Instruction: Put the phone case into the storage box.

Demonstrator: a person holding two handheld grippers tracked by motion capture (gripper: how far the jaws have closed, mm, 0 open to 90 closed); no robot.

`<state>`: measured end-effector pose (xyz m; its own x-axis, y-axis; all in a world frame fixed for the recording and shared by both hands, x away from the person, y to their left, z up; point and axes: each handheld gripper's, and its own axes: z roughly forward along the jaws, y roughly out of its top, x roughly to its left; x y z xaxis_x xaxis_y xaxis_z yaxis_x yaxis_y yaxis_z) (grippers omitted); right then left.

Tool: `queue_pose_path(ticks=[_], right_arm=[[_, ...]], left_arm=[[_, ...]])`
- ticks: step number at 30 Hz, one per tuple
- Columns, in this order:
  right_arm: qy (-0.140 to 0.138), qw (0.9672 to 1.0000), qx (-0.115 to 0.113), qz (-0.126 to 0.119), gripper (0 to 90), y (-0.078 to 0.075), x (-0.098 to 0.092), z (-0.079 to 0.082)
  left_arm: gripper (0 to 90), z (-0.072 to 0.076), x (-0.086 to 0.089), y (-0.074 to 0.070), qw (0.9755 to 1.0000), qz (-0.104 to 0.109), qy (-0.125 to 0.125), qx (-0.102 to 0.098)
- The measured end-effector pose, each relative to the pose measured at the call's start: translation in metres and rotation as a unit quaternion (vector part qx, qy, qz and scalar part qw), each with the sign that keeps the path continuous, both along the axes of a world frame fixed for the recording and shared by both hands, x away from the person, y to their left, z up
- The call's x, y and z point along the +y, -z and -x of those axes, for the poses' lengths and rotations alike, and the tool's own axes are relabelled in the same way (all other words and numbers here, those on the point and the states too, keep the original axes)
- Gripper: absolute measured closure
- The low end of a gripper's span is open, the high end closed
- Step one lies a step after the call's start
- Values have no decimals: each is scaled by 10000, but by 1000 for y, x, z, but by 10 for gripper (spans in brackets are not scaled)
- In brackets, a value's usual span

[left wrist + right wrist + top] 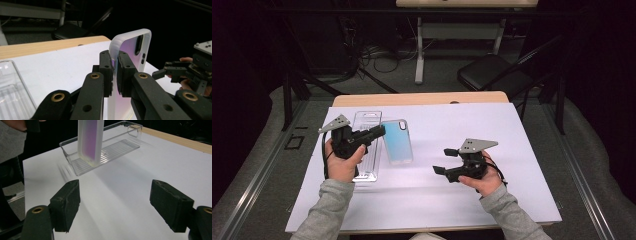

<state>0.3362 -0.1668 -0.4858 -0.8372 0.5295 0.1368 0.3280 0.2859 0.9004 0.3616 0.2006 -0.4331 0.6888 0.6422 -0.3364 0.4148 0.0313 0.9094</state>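
Note:
A translucent phone case [398,145] with a blue-to-purple tint hangs tilted above the white sheet [472,125]. My left gripper [379,132] is shut on its long edge. In the left gripper view the pads [106,62] pinch the case [130,47] just below its camera cut-out. A clear plastic tray [368,119] lies flat on the sheet under and left of the case. My right gripper [445,160] is held over the sheet to the right, open, with nothing between its pads [66,202]. The right gripper view looks at the case [90,137] and the tray [117,137] beyond.
The sheet covers a wooden table [419,98], whose bare edge shows at the back. Behind it stand a black chair [492,72] and desk legs with cables on the floor. A grey sleeve [10,140] is at the top left of the right gripper view.

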Motion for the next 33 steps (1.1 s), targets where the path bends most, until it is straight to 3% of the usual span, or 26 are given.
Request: queue_pose_path(ticks=[9, 12, 20, 33], right_arm=[[155, 9998, 84, 53, 145, 2, -6, 3], [218, 9995, 223, -74, 144, 2, -8, 2], [251, 9994, 186, -145, 90, 1, -15, 5], [445, 9987, 151, -180, 34, 4, -31, 7]], left_arm=[[839, -9, 13, -10, 9997, -113, -167, -117], [839, -12, 18, -14, 9995, -131, -227, -168], [839, -21, 33, -23, 9988, -198, -365, -240], [839, -42, 55, -36, 9956, -503, -671, -425]])
